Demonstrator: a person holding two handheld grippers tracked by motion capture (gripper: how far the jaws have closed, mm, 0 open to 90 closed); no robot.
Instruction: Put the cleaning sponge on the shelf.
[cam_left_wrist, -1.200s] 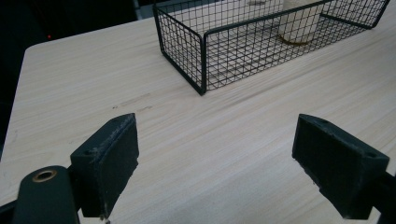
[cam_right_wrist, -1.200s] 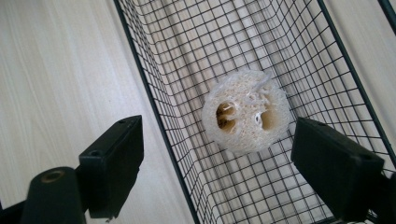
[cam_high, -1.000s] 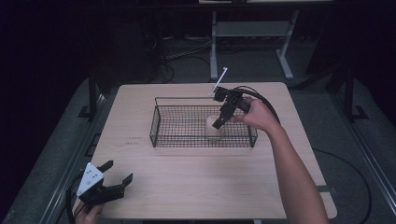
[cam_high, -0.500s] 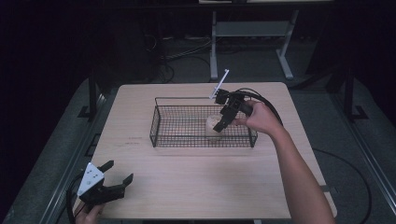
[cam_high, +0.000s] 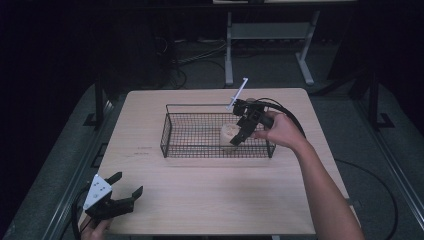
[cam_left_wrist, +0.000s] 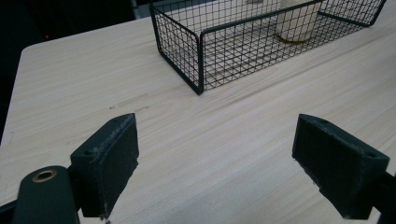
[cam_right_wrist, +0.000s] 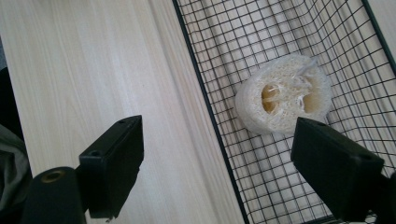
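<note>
Loofah: pale cylindrical loofah sponge (cam_right_wrist: 284, 95) stands upright in black wire mesh basket (cam_high: 170, 134), near its right end
Right gripper (cam_high: 241, 131): above the loofah – jaws wide apart, nothing held
Left gripper (cam_high: 122, 196): jaws wide apart, empty – at near-left corner of light wooden table (cam_high: 200, 200)

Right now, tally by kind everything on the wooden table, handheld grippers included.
Black wire mesh basket: 1
Pale fibrous loofah sponge piece: 1
Black two-jaw grippers, left gripper and right gripper: 2
Total: 4
</note>
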